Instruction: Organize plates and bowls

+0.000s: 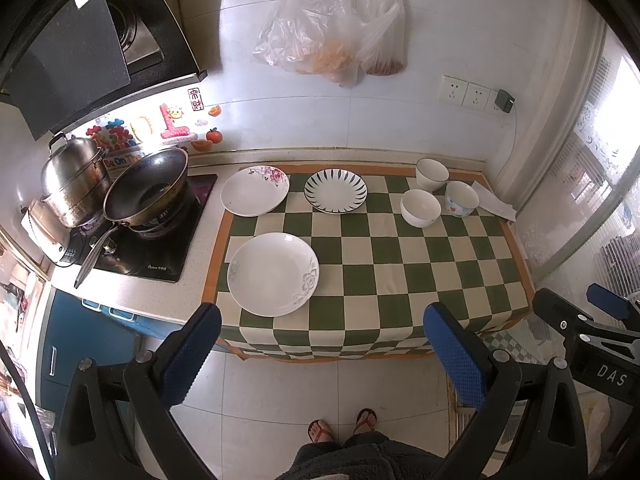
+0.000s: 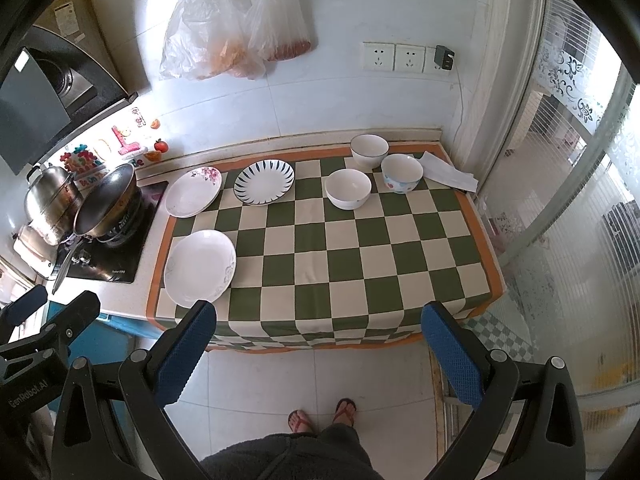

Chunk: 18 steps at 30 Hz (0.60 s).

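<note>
Three plates lie on the green checkered cloth (image 1: 384, 272): a white plate with grey flowers (image 1: 273, 273) near the front left, a pink-flowered plate (image 1: 255, 190) at the back left, and a blue-striped plate (image 1: 335, 191) beside it. Three bowls stand at the back right: a white bowl with a dark rim (image 1: 431, 173), a plain white bowl (image 1: 420, 207) and a patterned bowl (image 1: 461, 198). My left gripper (image 1: 322, 332) is open and empty, held above the floor before the counter. My right gripper (image 2: 318, 330) is open and empty too, beside it.
A wok (image 1: 146, 188) and a steel pot (image 1: 76, 182) sit on the stove at the left. Folded white paper (image 1: 494, 200) lies at the back right corner. Plastic bags (image 1: 332, 24) hang on the tiled wall. A glass door (image 2: 580, 200) stands at the right.
</note>
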Available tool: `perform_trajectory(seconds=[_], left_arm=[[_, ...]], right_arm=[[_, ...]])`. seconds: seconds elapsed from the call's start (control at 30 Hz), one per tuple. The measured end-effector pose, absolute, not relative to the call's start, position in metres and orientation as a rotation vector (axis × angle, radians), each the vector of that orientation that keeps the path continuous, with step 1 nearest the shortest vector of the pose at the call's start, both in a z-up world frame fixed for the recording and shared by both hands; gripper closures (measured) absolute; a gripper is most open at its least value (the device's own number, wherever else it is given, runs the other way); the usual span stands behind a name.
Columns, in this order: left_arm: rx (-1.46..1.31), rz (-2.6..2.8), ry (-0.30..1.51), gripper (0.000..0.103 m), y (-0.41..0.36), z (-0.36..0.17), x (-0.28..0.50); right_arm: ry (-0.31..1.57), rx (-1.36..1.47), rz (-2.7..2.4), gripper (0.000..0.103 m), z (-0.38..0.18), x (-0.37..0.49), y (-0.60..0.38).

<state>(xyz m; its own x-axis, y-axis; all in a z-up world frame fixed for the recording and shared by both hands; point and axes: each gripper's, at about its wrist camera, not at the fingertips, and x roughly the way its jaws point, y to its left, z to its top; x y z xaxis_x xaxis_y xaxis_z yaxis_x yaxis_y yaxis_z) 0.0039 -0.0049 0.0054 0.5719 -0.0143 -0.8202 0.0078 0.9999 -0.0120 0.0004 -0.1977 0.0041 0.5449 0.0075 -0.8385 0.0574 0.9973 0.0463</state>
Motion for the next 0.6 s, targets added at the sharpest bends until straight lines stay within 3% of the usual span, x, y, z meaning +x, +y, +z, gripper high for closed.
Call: perform_trajectory(seconds=[0.6], left_arm=[[-0.015,0.005,0.958,0.000,-0.0071,0.0061,0.0087]], right_arm=[[0.998,0.083,-0.016,0.000,0.0048,0.0050,-0.1928]])
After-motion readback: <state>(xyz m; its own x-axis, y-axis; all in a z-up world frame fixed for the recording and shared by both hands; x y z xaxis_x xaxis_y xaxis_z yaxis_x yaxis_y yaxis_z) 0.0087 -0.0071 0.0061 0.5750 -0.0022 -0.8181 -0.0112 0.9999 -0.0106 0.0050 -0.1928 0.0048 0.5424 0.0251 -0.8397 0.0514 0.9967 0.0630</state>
